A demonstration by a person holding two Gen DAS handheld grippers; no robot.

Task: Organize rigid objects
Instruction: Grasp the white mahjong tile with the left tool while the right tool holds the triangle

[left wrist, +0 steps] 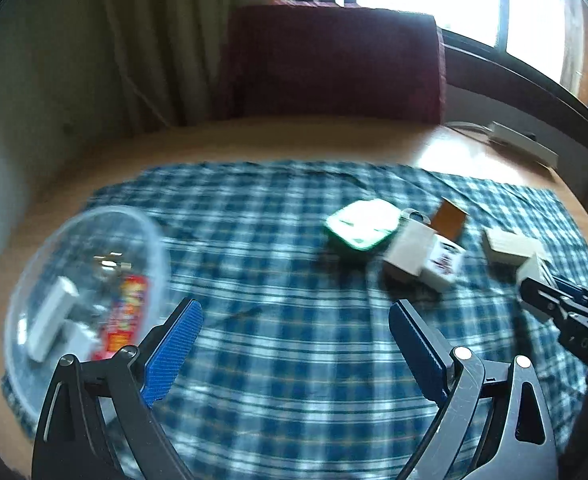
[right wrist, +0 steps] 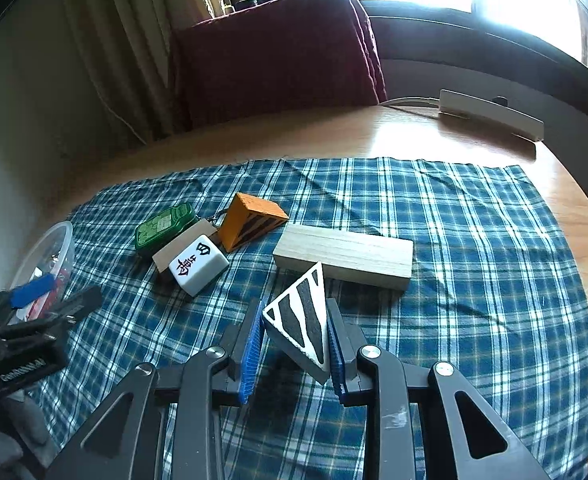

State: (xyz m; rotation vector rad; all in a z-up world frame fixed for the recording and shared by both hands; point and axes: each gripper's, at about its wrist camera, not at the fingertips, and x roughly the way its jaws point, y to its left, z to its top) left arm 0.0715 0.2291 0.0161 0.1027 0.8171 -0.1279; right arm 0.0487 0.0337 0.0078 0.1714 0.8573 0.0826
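Blue-padded fingers of the right gripper (right wrist: pixel 294 344) fill the lower middle of the right wrist view, closed narrow on a black-and-white striped wedge (right wrist: pixel 303 320) whose point rises above them, just in front of the wooden block (right wrist: pixel 343 256). To do this step well, I judge the wedge should be kept squarely between the pads, since its slanted faces could slip, and carried to the clear plastic container (left wrist: pixel 86 280) at the left of the left wrist view, which already holds a white piece and a red packet. The left gripper (left wrist: pixel 294 344) hangs wide apart and empty above the blue plaid cloth (left wrist: pixel 294 380), near that container; it may need to give way. Still on the cloth, clustered at centre left of the right wrist view, are a green case (right wrist: pixel 164 226), a mahjong tile (right wrist: pixel 198 268) and an orange wedge (right wrist: pixel 252 222), which the path should clear.
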